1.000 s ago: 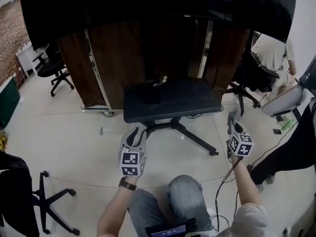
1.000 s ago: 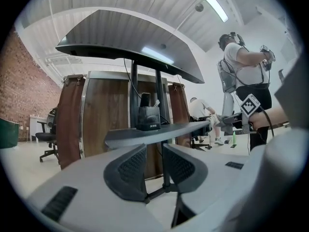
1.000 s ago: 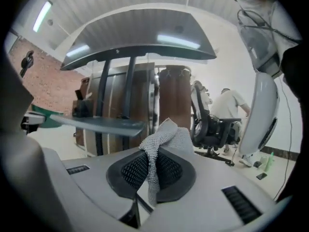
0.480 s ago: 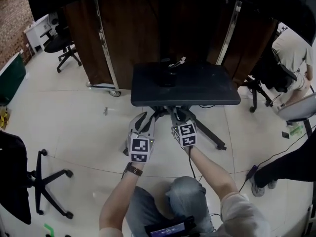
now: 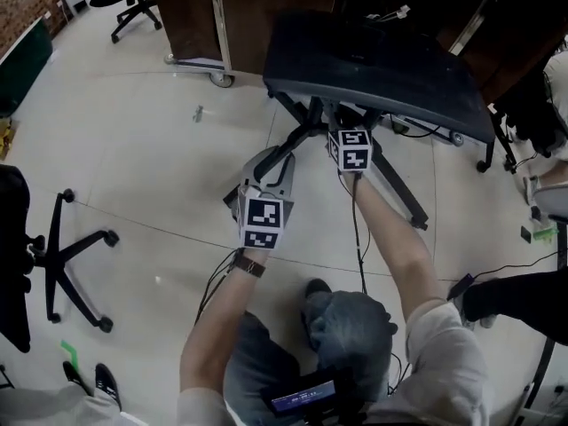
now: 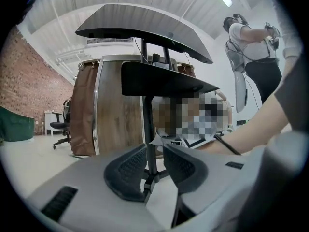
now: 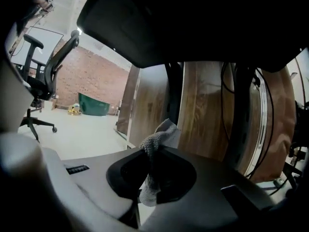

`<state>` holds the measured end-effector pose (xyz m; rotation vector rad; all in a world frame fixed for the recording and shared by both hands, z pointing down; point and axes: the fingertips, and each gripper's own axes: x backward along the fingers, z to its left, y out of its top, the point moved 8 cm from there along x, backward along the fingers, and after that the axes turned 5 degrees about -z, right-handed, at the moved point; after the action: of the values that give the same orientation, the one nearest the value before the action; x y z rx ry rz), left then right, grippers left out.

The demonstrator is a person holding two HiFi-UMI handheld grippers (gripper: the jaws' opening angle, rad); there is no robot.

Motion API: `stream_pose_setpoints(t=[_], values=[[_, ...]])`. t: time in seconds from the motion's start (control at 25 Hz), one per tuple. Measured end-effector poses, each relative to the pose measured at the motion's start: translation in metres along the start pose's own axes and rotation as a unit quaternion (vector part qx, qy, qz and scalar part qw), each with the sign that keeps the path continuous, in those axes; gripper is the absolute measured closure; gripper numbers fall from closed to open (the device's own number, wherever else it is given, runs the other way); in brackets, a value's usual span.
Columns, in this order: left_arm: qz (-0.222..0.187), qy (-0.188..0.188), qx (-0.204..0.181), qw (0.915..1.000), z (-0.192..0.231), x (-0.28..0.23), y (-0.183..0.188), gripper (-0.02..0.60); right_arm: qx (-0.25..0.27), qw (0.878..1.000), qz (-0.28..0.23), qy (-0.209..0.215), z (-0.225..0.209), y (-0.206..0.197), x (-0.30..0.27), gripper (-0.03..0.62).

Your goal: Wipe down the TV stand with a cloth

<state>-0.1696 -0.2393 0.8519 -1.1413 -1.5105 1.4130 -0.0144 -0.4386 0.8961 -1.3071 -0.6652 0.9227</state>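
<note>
Cloth [image 7: 157, 139] pinched by fingers [image 7: 126, 174] of right gripper [image 7: 151, 154] beneath TV stand [image 5: 373, 60]; left gripper [image 6: 154, 151] fingers [image 6: 128, 170] slightly apart.

The cloth [image 7: 157, 140] is grey. The TV stand [image 5: 373, 65] is black. The left tongs [image 6: 154, 164] and the right tongs [image 7: 153, 159] are grey with black pads [image 6: 126, 172] and black-and-white square marks. The floor [image 5: 133, 149] is pale.

1. No legible words, brands, numbers or signs in any of the three views.
2. Only black-and-white square patterns, no letters, on the marker cube [image 5: 262, 223] of the left gripper [image 5: 269, 169] and the marker cube [image 5: 353, 149] of the right gripper [image 5: 343, 119].
3. Lit screen [image 5: 303, 403] at the head view's bottom edge: too small to read.
</note>
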Motion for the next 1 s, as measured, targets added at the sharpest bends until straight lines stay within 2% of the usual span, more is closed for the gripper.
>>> stream_pose_setpoints(t=[0.2,0.28,0.36,0.48,0.6,0.72,0.84,1.0], values=[[0.021,0.009,0.008,0.9997,-0.001,0.024,-0.03,0.443,-0.031,0.996,0.081,-0.011,0.004,-0.078,-0.015,0.566],[0.035,0.012,0.008,0.9993,0.0,0.034,-0.034,0.443,-0.054,0.991,0.122,-0.001,0.017,-0.112,-0.006,0.566],[0.05,0.01,0.001,0.9987,0.0,0.042,-0.027,0.443,-0.079,0.987,0.141,-0.006,0.017,-0.129,0.009,0.566],[0.058,0.003,-0.023,0.9981,-0.004,0.048,0.005,0.443,-0.084,0.989,0.114,-0.048,-0.022,-0.105,0.036,0.566],[0.032,-0.006,-0.045,0.9985,-0.008,0.04,0.047,0.443,-0.051,0.993,0.046,-0.092,-0.081,-0.038,0.06,0.566],[0.006,-0.022,-0.048,0.9986,-0.012,0.013,0.07,0.443,-0.013,0.994,0.007,-0.107,-0.118,0.017,0.069,0.566],[-0.006,-0.038,-0.032,0.9987,-0.025,-0.019,0.063,0.443,-0.009,0.995,0.036,-0.097,-0.133,0.002,0.065,0.567],[0.014,-0.054,-0.009,0.9984,-0.036,-0.044,0.031,0.443,-0.026,0.988,0.13,-0.075,-0.125,-0.079,0.053,0.568]])
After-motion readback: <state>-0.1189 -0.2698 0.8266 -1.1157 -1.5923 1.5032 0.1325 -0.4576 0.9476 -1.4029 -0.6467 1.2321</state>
